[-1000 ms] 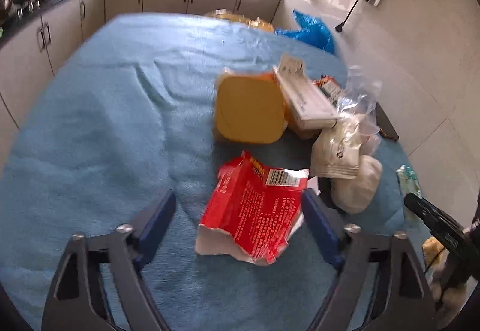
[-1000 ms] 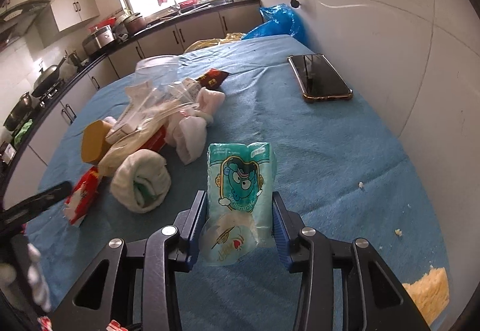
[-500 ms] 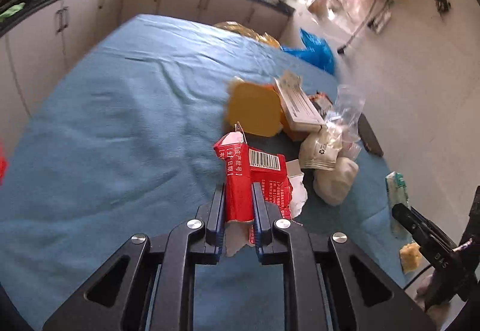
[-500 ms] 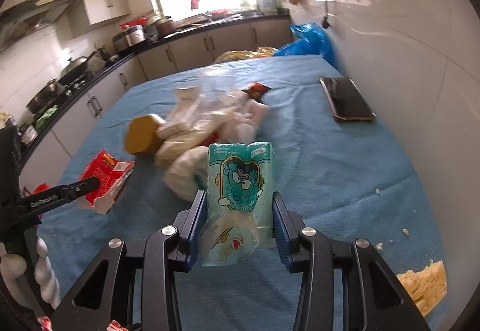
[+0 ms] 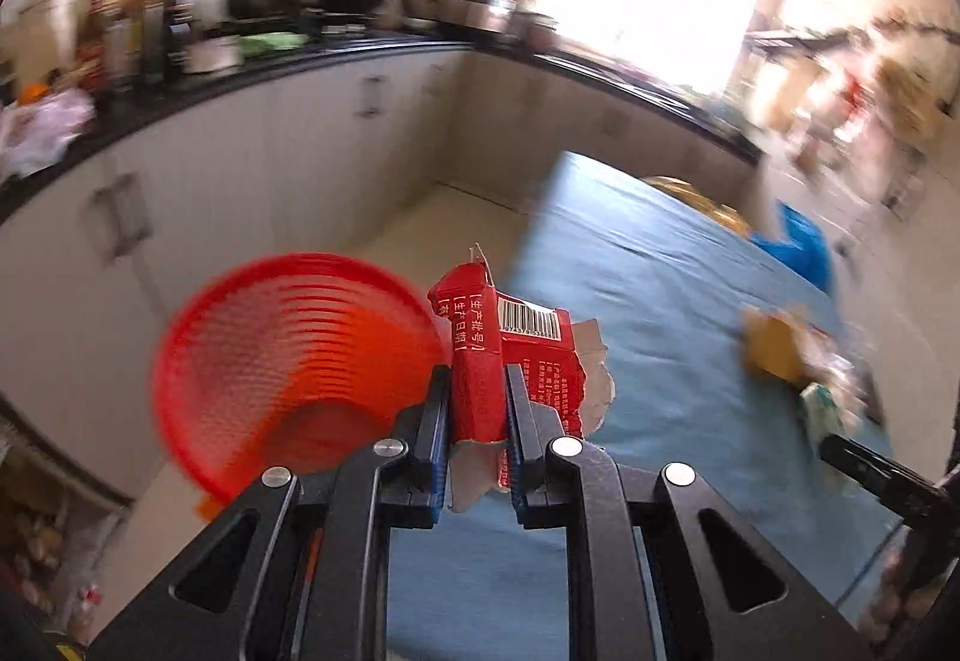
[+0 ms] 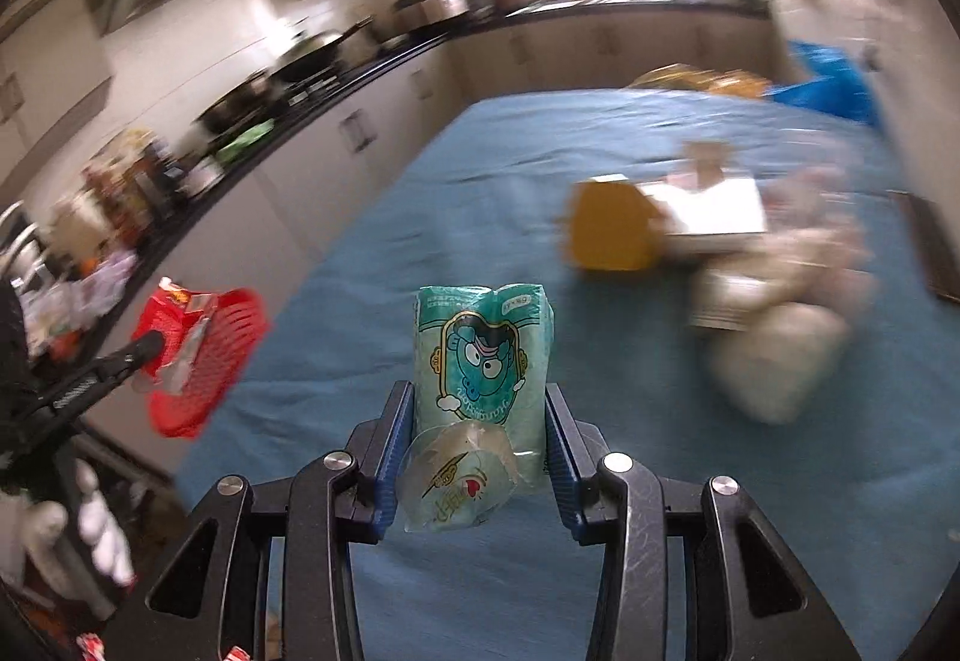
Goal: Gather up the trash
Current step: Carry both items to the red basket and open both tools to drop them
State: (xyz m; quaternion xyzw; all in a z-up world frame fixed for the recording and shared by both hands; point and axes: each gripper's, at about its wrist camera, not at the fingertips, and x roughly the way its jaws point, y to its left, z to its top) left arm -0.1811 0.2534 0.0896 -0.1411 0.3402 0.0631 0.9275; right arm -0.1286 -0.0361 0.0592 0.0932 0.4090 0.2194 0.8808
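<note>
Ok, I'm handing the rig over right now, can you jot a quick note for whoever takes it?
Left claw: shut on the torn red carton, held up beside the red basket that stands off the table's edge.
Right claw: shut on the teal snack packet, over the blue table cover.
Done: two pieces picked up; neither is dropped yet.
Left: release both into the basket, then clear the pile on the table, meaning the yellow box, the white carton and the pale wrappers and bags, too blurred to count.
</note>
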